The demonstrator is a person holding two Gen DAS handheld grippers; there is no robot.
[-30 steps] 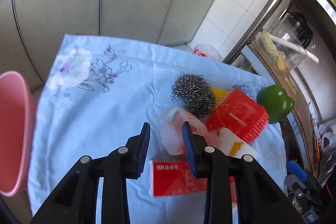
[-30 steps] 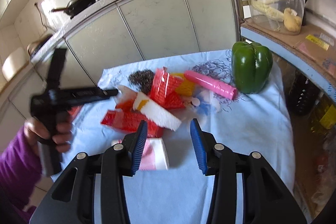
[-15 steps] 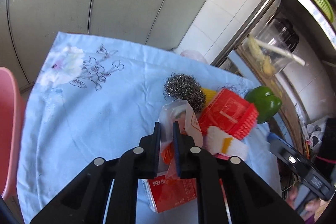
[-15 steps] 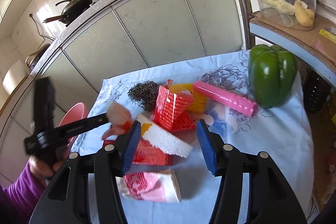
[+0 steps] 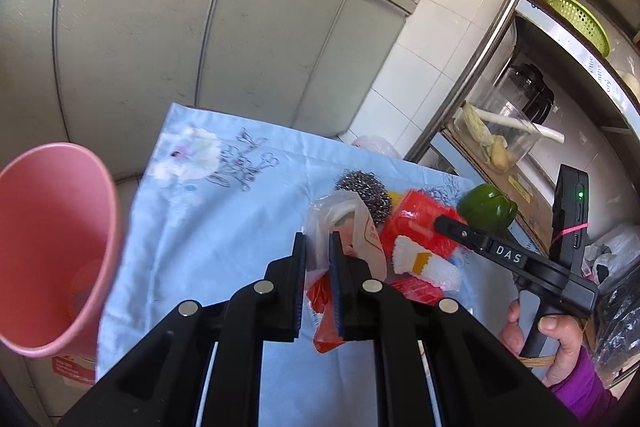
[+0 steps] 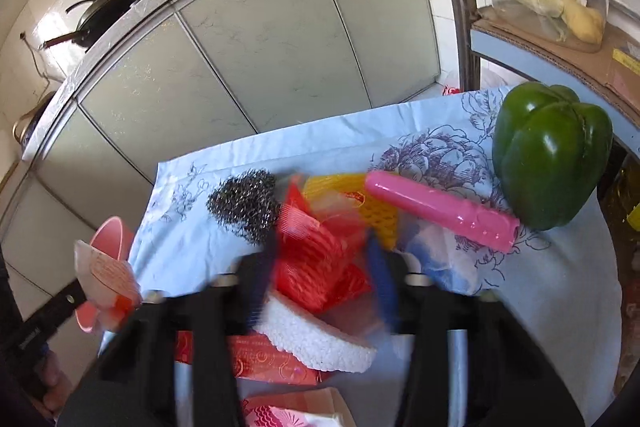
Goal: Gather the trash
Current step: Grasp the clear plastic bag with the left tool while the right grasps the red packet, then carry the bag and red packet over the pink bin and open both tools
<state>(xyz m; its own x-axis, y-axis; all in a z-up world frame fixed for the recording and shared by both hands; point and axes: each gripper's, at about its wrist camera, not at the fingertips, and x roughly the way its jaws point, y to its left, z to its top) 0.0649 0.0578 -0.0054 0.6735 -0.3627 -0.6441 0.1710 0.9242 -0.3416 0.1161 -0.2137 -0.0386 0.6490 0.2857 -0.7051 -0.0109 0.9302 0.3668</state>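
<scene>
Left gripper (image 5: 318, 247) pinches wrapper (image 5: 348, 227), mid-frame, bin (image 5: 52, 247) far left. Right gripper (image 6: 324, 247), blurred, jaws just closing around red net (image 6: 316, 251) at frame centre; contact unclear. Bare cloth (image 5: 208, 223) upper left.

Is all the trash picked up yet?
Not yet. The left gripper has a crinkly wrapper pinched, near the pink bin. The right gripper has been closing around the red foam net. The white foam and red packet remain.

Blue floral cloth (image 6: 560, 307) bears green pepper (image 6: 552, 155), scourer (image 6: 244, 203), pink tube (image 6: 440, 211).
</scene>
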